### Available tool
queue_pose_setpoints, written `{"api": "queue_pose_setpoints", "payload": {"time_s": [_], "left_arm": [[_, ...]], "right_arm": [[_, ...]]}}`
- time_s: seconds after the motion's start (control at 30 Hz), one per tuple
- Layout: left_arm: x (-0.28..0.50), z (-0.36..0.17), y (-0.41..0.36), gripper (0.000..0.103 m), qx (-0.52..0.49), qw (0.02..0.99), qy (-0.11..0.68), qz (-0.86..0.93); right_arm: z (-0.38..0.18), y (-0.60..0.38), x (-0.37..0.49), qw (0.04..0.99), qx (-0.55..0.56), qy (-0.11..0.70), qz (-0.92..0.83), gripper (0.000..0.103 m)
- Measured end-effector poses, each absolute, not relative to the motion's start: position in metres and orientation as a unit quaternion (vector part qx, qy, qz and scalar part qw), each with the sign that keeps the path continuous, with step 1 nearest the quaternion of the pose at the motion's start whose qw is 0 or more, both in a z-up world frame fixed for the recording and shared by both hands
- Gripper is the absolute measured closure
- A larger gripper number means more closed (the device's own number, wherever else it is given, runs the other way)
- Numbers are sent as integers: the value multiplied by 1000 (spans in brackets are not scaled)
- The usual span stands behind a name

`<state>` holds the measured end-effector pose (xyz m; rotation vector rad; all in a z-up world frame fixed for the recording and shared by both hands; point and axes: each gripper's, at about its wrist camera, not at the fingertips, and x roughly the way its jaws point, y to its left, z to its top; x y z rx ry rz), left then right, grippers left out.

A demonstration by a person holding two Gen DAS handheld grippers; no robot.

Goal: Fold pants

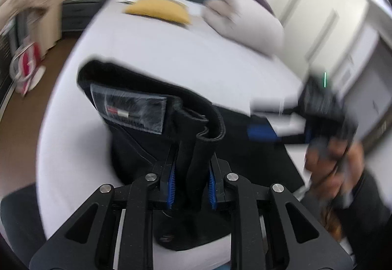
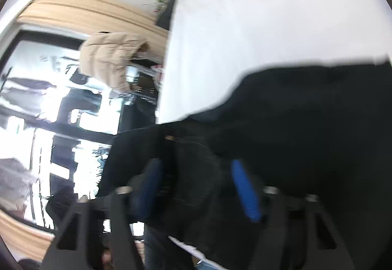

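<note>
The black pants (image 1: 147, 128) hang over a white bed (image 1: 171, 54), waistband up, with a grey label showing. My left gripper (image 1: 192, 167) is shut on a bunched fold of the waistband between its blue pads (image 1: 171, 181). In the left wrist view the right gripper (image 1: 267, 130) is at the right, held in a hand, at the pants' other edge. In the blurred right wrist view my right gripper (image 2: 198, 181) holds black pants fabric (image 2: 306, 123) between its blue pads (image 2: 245, 189), raised above the bed (image 2: 245, 25).
A yellow cushion (image 1: 159, 10) and a pale pillow (image 1: 245, 22) lie at the head of the bed. White wardrobe doors (image 1: 318, 25) stand to the right. A dark nightstand (image 1: 78, 12) and a red-white object (image 1: 28, 64) are on the floor to the left. A beige jacket (image 2: 115, 59) hangs by the window.
</note>
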<state>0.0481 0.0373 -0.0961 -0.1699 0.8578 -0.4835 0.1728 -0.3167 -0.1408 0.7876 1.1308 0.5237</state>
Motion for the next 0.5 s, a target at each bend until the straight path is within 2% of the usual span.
{"api": "queue_pose_setpoints", "payload": {"time_s": [0.2, 0.5], "left_arm": [[35, -122, -50, 84, 49, 863, 419, -278], [19, -135, -85, 84, 127, 865, 397, -280]], "right_arm": [[-107, -319, 183, 746, 327, 501, 293, 17], [-150, -305, 188, 720, 306, 570, 252, 17]]}}
